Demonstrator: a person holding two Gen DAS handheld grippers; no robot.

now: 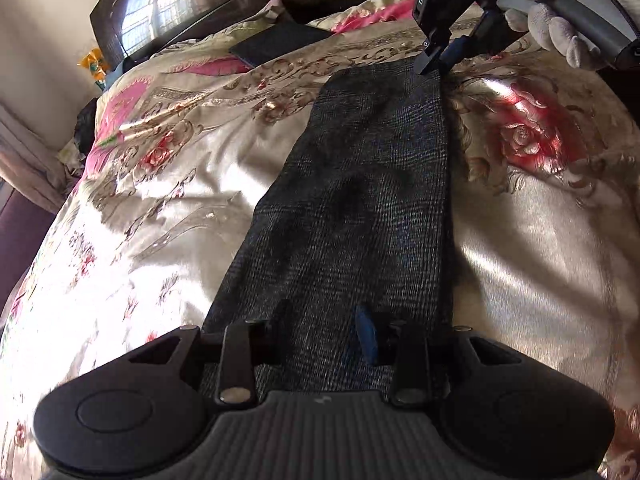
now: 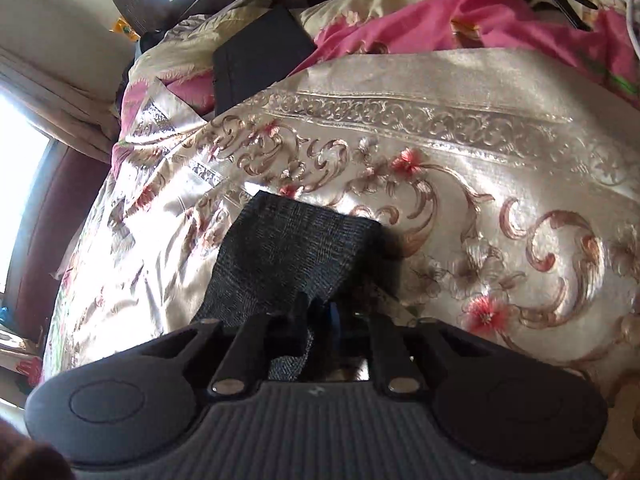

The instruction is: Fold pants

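Observation:
Dark grey checked pants (image 1: pixel 360 200) lie as a long strip on a shiny floral bedspread (image 1: pixel 160 184). My left gripper (image 1: pixel 326 332) hovers over the near end of the strip with its fingers apart and fabric between them. My right gripper (image 1: pixel 438 60), held by a gloved hand, is at the far right corner of the pants. In the right wrist view the right gripper (image 2: pixel 318 316) is shut on the pants (image 2: pixel 288 248) at their end, with the corner lifted a little off the bedspread (image 2: pixel 480 184).
A dark flat folded item (image 1: pixel 276 44) lies near the pillows at the head of the bed; it also shows in the right wrist view (image 2: pixel 256 60). Pink floral bedding (image 2: pixel 460 16) is piled at the back. A dark headboard (image 1: pixel 208 4) and a curtained window (image 2: pixel 24 148) border the bed.

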